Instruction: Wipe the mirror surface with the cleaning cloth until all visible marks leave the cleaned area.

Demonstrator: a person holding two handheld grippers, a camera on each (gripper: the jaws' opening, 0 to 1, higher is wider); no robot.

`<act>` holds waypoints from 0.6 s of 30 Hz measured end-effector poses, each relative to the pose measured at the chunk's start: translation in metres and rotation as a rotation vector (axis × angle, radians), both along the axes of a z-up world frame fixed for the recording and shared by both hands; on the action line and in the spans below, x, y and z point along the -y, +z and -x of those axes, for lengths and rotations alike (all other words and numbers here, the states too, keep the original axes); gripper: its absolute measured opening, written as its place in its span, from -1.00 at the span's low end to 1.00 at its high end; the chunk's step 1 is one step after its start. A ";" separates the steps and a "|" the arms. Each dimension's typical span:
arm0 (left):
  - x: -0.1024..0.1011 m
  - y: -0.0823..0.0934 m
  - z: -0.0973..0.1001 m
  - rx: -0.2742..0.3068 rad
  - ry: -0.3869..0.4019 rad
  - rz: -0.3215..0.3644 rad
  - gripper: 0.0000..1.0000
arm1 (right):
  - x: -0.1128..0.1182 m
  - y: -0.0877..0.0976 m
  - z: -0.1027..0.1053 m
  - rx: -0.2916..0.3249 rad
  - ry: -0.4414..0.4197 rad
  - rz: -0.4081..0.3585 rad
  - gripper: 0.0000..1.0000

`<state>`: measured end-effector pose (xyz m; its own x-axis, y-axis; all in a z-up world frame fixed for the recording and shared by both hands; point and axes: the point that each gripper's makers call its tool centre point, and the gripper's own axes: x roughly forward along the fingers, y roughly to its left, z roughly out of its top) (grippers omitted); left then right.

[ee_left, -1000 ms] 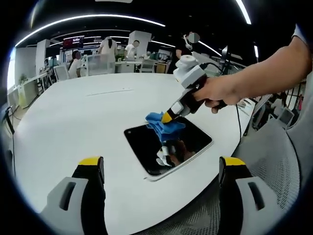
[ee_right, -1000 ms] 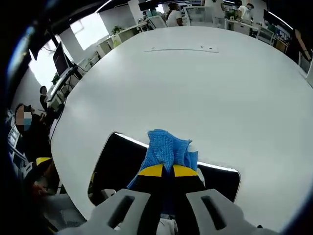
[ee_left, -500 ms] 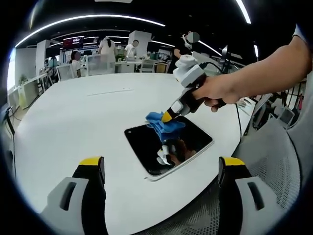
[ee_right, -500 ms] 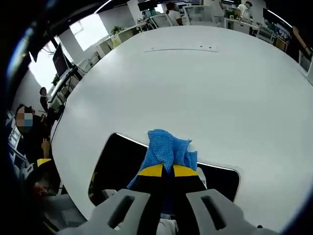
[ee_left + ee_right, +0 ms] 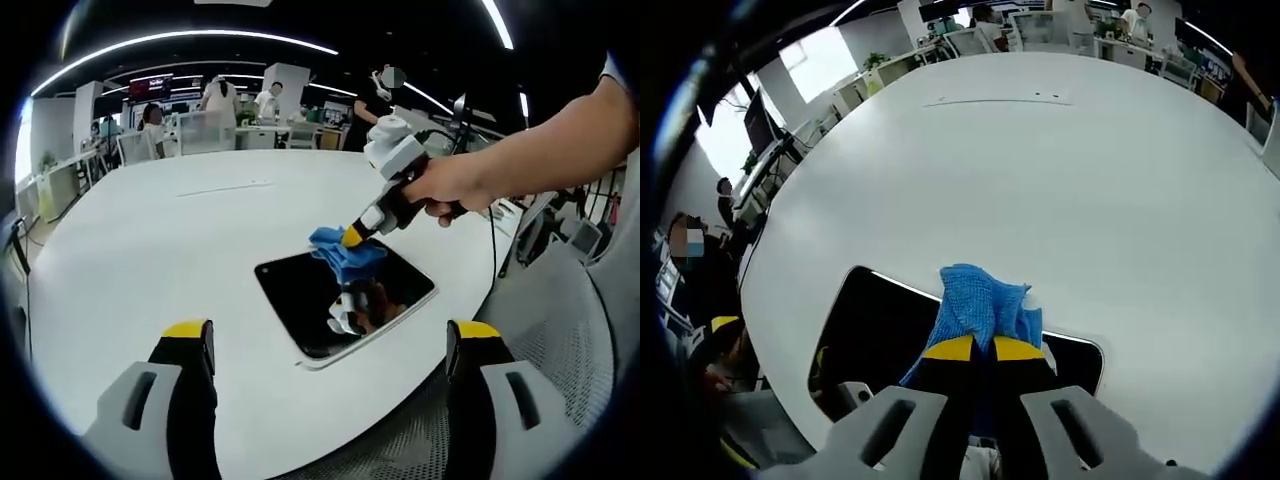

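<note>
A dark rectangular mirror (image 5: pixel 340 295) with rounded corners lies flat on the round white table (image 5: pixel 150 240). My right gripper (image 5: pixel 354 236) is shut on a crumpled blue cleaning cloth (image 5: pixel 345 255) and presses it on the mirror's far edge. In the right gripper view the cloth (image 5: pixel 975 300) bulges out above the shut yellow-tipped jaws (image 5: pixel 980 349), with the mirror (image 5: pixel 880 330) spreading left and right beneath. My left gripper (image 5: pixel 330 345) hangs open near the table's front edge, well short of the mirror, with nothing between its fingers.
A person's hand and forearm (image 5: pixel 520 160) hold the right gripper. A grey mesh chair (image 5: pixel 540 330) stands at the table's right edge. People and desks (image 5: pixel 220 110) fill the far background. A seam with small fittings (image 5: pixel 1000 98) crosses the far table.
The right gripper has slid the blue cloth a little to the right along the mirror's far edge. The left gripper has stayed still.
</note>
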<state>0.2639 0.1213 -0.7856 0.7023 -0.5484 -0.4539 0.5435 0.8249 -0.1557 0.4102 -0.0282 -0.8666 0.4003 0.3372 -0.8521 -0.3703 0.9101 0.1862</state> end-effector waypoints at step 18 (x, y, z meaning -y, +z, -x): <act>0.000 -0.001 0.001 -0.002 -0.006 -0.009 0.89 | 0.030 0.000 -0.001 0.001 -0.030 0.021 -1.00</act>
